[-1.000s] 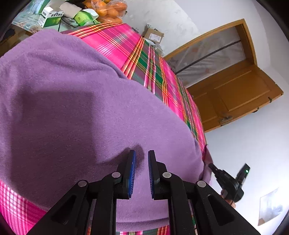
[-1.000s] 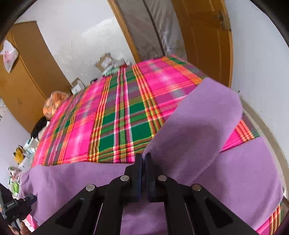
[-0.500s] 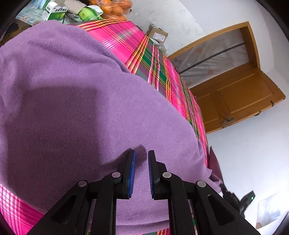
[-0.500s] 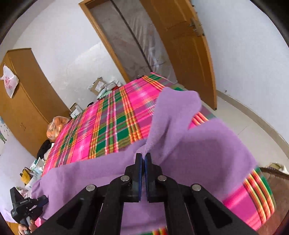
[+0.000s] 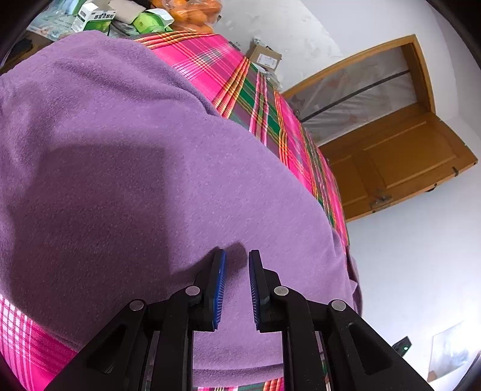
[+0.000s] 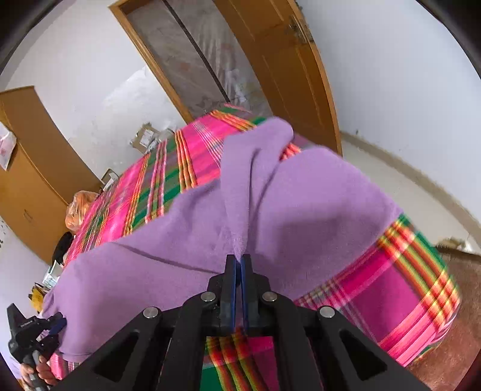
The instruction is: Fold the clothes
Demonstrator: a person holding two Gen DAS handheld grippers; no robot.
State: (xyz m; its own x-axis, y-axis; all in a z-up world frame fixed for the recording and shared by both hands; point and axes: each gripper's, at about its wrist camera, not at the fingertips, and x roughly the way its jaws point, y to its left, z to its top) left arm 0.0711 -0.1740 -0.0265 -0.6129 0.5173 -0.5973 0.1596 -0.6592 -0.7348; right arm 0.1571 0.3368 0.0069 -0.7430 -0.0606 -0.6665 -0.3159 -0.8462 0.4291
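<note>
A pink-and-green plaid bedspread (image 6: 168,186) fills the room before a wooden door (image 6: 282,69). Green-and-white boxes (image 5: 96,18) carry print too small to read. Your right gripper (image 6: 237,270) pinches a raised fold of the purple garment (image 6: 300,195); your left gripper (image 5: 237,264) hangs parted just above the cloth, gripping nothing.

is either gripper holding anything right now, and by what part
The right gripper is shut on a raised pinch of the purple garment, apparently at an edge or fold. The left gripper is open above it, holding nothing.
</note>
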